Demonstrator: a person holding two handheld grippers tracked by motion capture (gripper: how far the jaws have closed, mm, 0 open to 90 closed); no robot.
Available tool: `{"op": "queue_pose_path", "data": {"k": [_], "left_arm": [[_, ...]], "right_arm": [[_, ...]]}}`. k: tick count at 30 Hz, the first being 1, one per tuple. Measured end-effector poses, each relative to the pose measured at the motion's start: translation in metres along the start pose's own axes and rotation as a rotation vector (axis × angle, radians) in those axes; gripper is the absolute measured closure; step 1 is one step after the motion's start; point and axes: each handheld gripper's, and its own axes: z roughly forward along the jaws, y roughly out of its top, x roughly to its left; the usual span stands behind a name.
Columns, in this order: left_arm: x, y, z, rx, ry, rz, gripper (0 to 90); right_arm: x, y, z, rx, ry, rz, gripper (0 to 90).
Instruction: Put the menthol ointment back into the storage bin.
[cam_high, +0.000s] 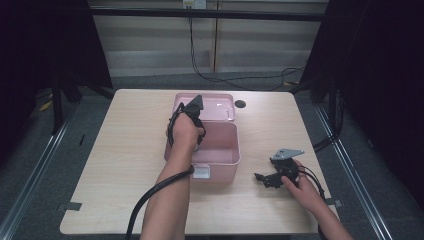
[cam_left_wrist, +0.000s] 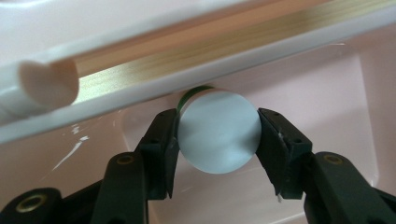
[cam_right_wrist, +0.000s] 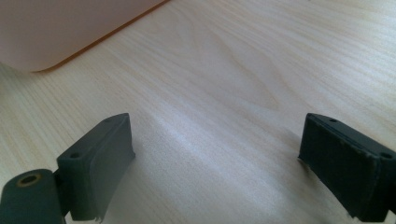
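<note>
A pink plastic box (cam_high: 220, 169) stands open in the middle of the table, its lid (cam_high: 212, 107) folded back flat behind it. My left gripper (cam_high: 193, 113) reaches into the box near its back wall. In the left gripper view, this gripper (cam_left_wrist: 218, 125) is shut on a round white cylinder (cam_left_wrist: 219, 140) with a green edge, gripped across its width just below the box's back rim (cam_left_wrist: 261, 58). My right gripper (cam_high: 265, 179) rests on the table to the right of the box. Its jaws stand wide apart over bare wood, with nothing between them (cam_right_wrist: 215, 140).
A small dark round object (cam_high: 240, 104) lies on the table (cam_high: 125, 150) just right of the lid. The box has a white latch (cam_high: 201, 171) on its front wall. A corner of the pink box (cam_right_wrist: 60, 32) lies close ahead of the right gripper.
</note>
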Motion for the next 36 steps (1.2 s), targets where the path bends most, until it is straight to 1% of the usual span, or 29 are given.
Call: {"op": "queue_pose_path", "data": {"k": [1,2,4,11,14,15,16,17,18,19,21,23,24,25,26,33,34,36], "left_arm": [[0.001,0.0,0.001,0.006,0.0,0.007,49.9],[0.001,-0.001,0.001,0.008,0.001,0.0,49.9],[0.001,-0.001,0.003,-0.002,0.0,0.005,49.9],[-0.001,-0.001,0.009,-0.002,-0.009,0.013,49.8],[-0.002,-0.001,0.011,-0.002,-0.01,0.007,49.8],[-0.001,-0.001,0.012,-0.01,-0.008,0.005,49.8],[-0.001,-0.001,0.013,-0.005,-0.006,0.015,49.7],[-0.001,-0.001,0.013,-0.005,-0.006,0.015,49.8],[0.0,-0.002,0.013,-0.008,-0.008,0.002,49.7],[0.0,-0.002,0.013,-0.011,-0.006,0.0,49.7],[0.0,-0.002,0.013,-0.007,-0.004,0.005,49.7],[0.0,-0.002,0.014,-0.019,-0.001,-0.002,49.7],[0.001,-0.002,0.014,-0.015,-0.003,0.006,49.6],[0.001,-0.002,0.014,-0.019,-0.007,0.001,49.6],[0.001,-0.002,0.014,-0.018,-0.006,0.006,49.6],[0.001,-0.003,0.014,-0.024,-0.008,0.003,49.4],[0.001,-0.002,0.014,-0.025,-0.009,0.008,49.4],[0.0,-0.002,0.014,-0.029,-0.01,0.004,49.3]], "right_arm": [[0.0,0.0,0.0,0.0,0.0,0.0,9.1],[0.0,0.0,0.0,0.0,0.0,0.0,9.2],[0.0,0.0,0.0,0.0,0.0,0.001,9.1],[0.0,0.0,0.0,0.0,0.0,-0.001,9.1],[0.0,0.0,0.0,0.0,0.0,0.0,9.1],[0.0,0.0,0.0,0.0,0.0,0.0,9.1],[0.0,0.0,0.0,0.0,0.001,0.002,9.2],[0.0,0.0,0.0,0.0,0.001,0.002,9.2],[0.0,0.0,0.0,-0.001,0.0,-0.001,9.1],[0.0,0.0,0.0,0.0,0.0,0.002,9.1],[0.0,0.0,0.0,0.0,0.0,0.0,9.1],[0.0,0.0,0.0,0.0,0.0,-0.001,9.1],[0.0,0.0,0.0,0.0,0.0,0.0,9.1],[0.0,0.0,0.0,0.0,0.0,0.0,9.1],[0.0,0.0,0.0,0.0,0.0,0.001,9.1],[0.0,0.0,0.0,0.0,0.001,0.0,9.1],[0.0,0.0,0.0,0.0,0.0,0.0,9.1],[0.0,0.0,0.0,0.001,0.001,0.002,9.1]]}}
